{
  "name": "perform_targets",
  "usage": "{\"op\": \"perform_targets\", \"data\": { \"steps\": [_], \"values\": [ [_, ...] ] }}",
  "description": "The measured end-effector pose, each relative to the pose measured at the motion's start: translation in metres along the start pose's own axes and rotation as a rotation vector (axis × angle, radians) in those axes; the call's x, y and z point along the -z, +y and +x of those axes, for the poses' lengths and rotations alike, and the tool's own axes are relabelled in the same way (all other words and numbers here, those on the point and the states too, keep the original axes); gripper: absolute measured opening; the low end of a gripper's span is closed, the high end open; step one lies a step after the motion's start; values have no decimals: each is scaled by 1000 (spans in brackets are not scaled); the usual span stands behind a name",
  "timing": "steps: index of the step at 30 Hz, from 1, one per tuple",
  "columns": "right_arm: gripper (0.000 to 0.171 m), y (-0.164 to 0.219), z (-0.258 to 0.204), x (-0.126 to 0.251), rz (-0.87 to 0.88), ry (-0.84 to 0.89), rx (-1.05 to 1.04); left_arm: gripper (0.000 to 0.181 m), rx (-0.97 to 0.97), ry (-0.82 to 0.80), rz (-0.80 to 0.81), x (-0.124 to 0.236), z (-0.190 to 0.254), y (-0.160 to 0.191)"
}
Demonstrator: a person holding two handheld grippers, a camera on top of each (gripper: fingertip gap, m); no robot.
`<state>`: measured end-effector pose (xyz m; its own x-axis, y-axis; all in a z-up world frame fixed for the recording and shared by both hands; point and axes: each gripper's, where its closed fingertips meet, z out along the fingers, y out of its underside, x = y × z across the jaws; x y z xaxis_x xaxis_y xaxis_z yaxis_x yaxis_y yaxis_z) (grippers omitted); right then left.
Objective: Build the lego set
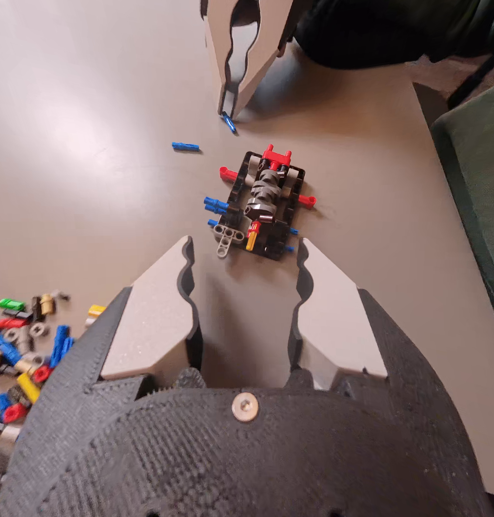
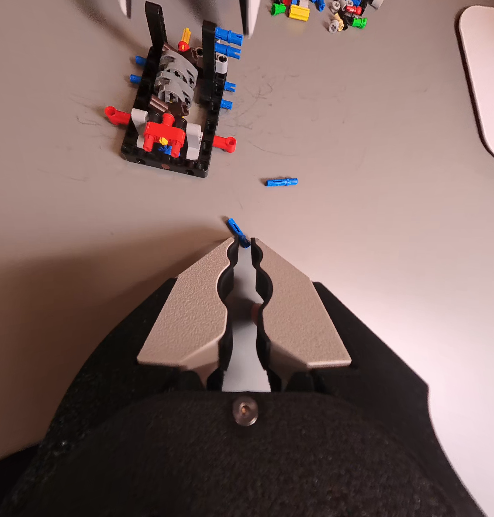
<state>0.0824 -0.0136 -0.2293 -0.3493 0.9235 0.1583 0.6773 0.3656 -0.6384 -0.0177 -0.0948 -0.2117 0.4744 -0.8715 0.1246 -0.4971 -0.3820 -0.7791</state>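
- The table (image 1: 72, 112) carries everything.
- My left tool (image 1: 244, 246) hangs spread wide and empty, just short of the black lego frame (image 1: 264, 207).
- My right tool (image 2: 243, 240) is pinched on a blue pin (image 2: 238, 232) against the table.
- A second blue pin (image 2: 281, 182) lies loose nearby.

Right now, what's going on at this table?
A person is building a Lego set with two handheld grippers. The right gripper is nearly shut around one end of a blue pin at the table surface; whether the pin is lifted is unclear. A second blue pin lies loose nearby. The left gripper is open and empty, just short of the black frame assembly. Loose parts sit in a pile off to its left.
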Motion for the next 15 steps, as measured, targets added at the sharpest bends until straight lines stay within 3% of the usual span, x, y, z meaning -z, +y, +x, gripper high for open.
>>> {"op": "perform_targets", "data": {
  "steps": [1, 3, 5, 8, 15],
  "values": [
    [6, 0, 0, 0, 0, 2, 1, 77, 2, 37, -29, -6, 2, 2],
    [6, 0, 0, 0, 1, 10, 2, 76, 2, 71, -79, -16, 3, 7],
    [5, 0, 1, 0, 3, 18, 3, 61, -18, 54, -77, -23, 3, 4],
    [3, 0, 2, 0, 4, 24, 1, 58, 32, -32, -82, -28, -4, -1],
    [2, 4, 8, 2, -4, 59, -19, 57, 433, -449, 15, -13, -45, 2]
  ]
}}
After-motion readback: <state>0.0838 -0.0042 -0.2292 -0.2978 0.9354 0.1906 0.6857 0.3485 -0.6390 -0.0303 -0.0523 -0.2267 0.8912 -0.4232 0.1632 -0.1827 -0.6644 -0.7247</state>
